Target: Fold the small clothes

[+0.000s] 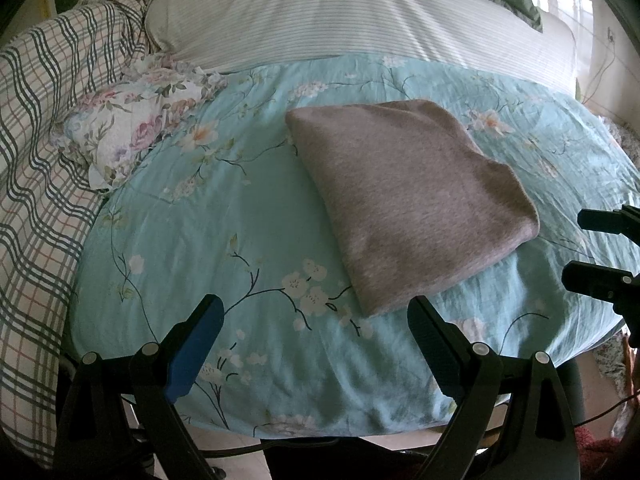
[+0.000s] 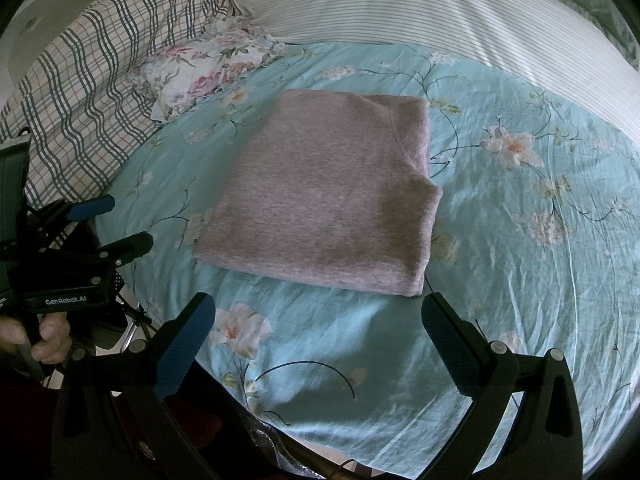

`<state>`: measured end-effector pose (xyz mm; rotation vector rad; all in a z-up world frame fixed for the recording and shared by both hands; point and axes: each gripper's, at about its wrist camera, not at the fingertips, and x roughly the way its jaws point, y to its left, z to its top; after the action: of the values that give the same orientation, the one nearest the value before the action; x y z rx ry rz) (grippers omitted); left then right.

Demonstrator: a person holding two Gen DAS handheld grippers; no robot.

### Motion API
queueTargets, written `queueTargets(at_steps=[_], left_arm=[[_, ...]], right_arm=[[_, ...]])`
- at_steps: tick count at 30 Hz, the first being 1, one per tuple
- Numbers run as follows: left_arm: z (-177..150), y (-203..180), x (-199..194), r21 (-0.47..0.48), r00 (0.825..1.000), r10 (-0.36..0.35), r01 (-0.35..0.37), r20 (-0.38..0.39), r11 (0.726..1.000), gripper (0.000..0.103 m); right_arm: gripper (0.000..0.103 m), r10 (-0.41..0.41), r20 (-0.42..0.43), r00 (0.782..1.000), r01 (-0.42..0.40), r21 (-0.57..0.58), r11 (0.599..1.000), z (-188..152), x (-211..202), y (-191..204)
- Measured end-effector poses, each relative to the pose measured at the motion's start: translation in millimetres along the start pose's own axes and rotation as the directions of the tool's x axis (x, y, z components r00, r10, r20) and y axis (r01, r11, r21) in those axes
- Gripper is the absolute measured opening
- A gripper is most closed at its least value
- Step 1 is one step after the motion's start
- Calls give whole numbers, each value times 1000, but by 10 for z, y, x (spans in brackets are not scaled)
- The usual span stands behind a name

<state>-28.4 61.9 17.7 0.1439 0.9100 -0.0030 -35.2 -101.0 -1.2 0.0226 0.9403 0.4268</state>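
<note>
A grey-pink knit garment (image 1: 404, 196) lies folded into a flat rectangle on the turquoise floral bedsheet (image 1: 224, 216); it also shows in the right wrist view (image 2: 328, 196). My left gripper (image 1: 316, 328) is open and empty, hovering near the garment's front corner without touching it. My right gripper (image 2: 318, 320) is open and empty, just in front of the garment's near edge. Each gripper appears in the other's view: the right one at the right edge (image 1: 580, 244), the left one at the left edge (image 2: 120, 220).
A small floral pillow (image 1: 136, 120) lies left of the garment. A plaid blanket (image 1: 44, 152) is heaped along the left side. A striped white pillow (image 1: 340, 16) spans the back. The bed's front edge (image 1: 320, 432) is just below the grippers.
</note>
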Motion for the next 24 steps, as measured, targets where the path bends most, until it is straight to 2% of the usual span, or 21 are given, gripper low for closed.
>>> queueTargets(at_steps=[24], left_arm=[[-17,-52,-65,-12,1000,3,-3,14,1000,94]], right_arm=[[103,1,3,1000,-1,0,1000,4,-11,27]])
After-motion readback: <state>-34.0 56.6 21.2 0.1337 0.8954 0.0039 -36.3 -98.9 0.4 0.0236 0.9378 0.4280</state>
